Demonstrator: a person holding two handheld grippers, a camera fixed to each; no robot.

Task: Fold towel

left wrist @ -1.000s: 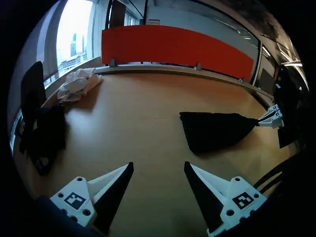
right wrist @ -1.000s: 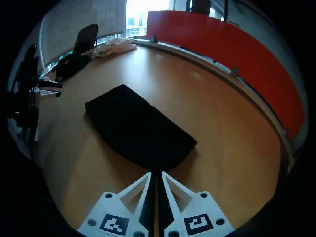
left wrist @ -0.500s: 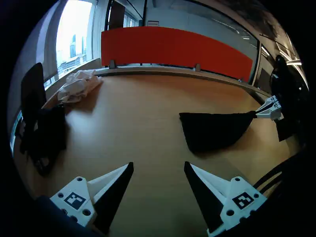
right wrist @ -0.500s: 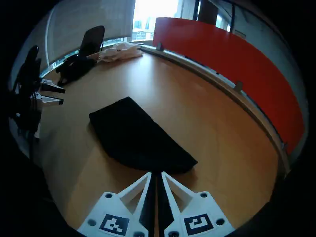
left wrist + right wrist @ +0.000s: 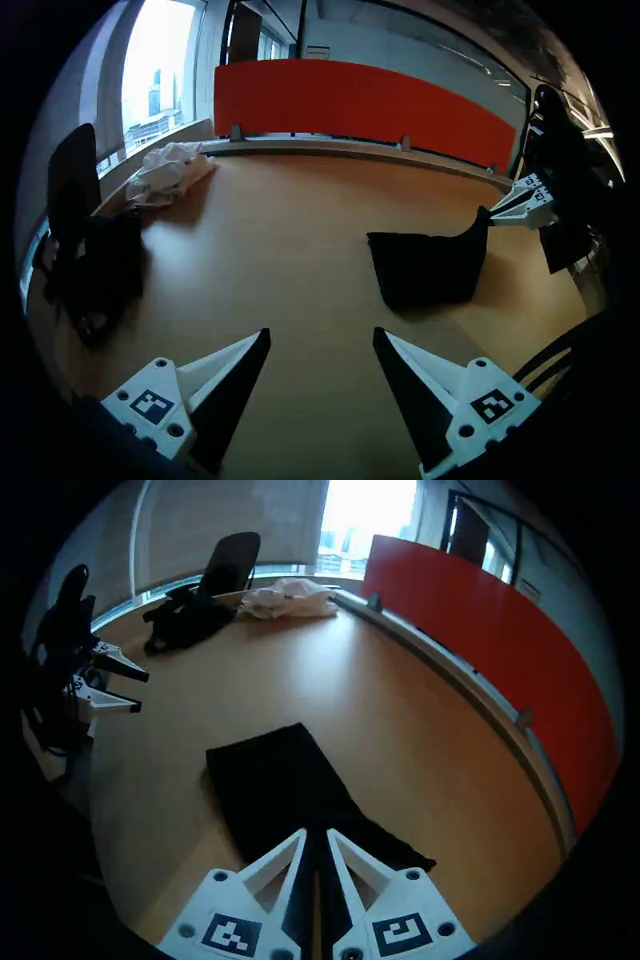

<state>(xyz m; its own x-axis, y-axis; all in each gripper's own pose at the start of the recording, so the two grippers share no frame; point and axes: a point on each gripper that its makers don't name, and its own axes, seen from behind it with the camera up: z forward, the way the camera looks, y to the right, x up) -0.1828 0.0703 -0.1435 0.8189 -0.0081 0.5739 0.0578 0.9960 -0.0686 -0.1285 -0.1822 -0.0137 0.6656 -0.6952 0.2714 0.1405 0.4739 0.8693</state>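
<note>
Towel (image 5: 272, 784), black, flat on wooden table (image 5: 280, 240), one corner raised in clenched right gripper (image 5: 316, 832); left gripper (image 5: 320, 336) spread wide above tabletop; black-and-white coded squares (image 5: 152, 404) on fingers.

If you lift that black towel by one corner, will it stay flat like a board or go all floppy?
Probably floppy: the black towel bends up only where the right tool pinches its corner, and the rest lies on the table. Likely light too, since one corner pinch raises it.
</note>
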